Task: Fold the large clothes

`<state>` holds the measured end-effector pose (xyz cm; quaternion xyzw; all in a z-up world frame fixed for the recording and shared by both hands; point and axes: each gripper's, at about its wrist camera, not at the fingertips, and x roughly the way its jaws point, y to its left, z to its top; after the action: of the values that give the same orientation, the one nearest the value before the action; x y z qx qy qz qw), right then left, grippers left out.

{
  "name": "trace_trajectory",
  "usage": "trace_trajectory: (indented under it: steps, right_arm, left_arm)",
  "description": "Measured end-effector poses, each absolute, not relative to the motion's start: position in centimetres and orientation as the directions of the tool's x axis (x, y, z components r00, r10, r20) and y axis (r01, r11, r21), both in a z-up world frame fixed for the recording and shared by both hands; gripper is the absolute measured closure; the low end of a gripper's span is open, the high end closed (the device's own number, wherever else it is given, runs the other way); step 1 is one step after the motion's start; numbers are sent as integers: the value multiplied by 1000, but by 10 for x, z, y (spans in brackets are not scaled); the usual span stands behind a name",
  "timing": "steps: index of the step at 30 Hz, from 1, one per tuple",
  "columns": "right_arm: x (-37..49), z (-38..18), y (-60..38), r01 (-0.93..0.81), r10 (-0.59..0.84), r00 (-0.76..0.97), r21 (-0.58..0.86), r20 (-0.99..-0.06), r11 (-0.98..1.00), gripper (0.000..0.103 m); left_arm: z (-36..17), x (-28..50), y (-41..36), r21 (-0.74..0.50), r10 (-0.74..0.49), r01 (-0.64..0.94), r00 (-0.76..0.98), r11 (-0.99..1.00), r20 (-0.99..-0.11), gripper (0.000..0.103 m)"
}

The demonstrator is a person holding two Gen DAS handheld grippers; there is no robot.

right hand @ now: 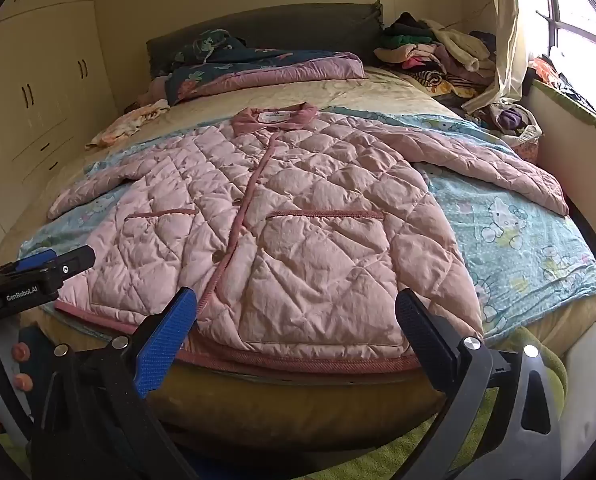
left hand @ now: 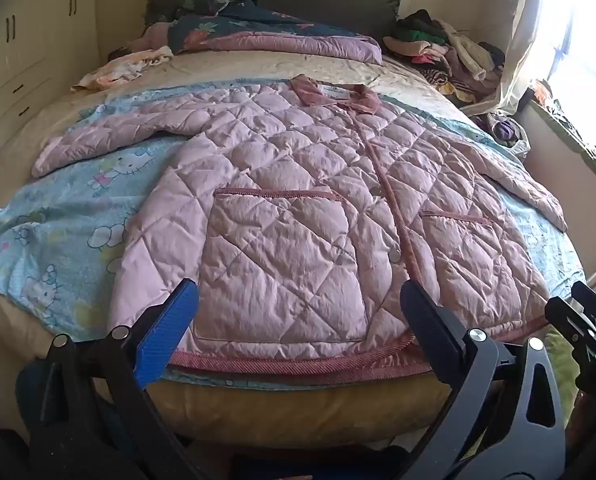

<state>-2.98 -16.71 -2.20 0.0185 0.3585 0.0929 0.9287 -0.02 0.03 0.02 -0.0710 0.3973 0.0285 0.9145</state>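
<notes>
Grippers first: my left gripper (left hand: 298, 316) hangs with its jaws spread wide and nothing between them, just short of the hem (left hand: 298, 364) on the near edge of the bed (left hand: 298, 404). My right gripper (right hand: 298, 316) is the same, wide apart and empty, over the hem on its own side.

Beyond them the jacket (left hand: 298, 184) lies face up, buttoned, collar (left hand: 337, 94) away from me, on a cartoon sheet (left hand: 58, 216). Both sleeves are spread out to the sides; the left sleeve (left hand: 110, 136) bends back on itself, the right sleeve (right hand: 497, 164) runs toward the far edge by the window.

My worries from here:
- The quilting is puffy and looks slick, so a shallow pinch at the hem could slip out mid-lift, I think.
- A deep bite could catch the sheet under the jacket and drag it into the fold.
- The hem sits right on the mattress edge, so a pull toward me could slide the whole jacket off the bed.
- If the two sides lift unevenly, the placket (right hand: 242, 216) will skew and the fold will go crooked.
- The sleeves are long and loose; folding the body before them may leave them trailing out.
- The two grippers are close together, so they could knock each other when crossing.
</notes>
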Motion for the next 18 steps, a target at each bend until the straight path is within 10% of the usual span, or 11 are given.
trace_trajectory:
  steps: [18]
  right_arm:
    - [-34,-18,-160,-171,192,725,97,-662,980,4]
  left_arm:
    - [9,0,-1,-105,-4,-105,688,989,-726,8]
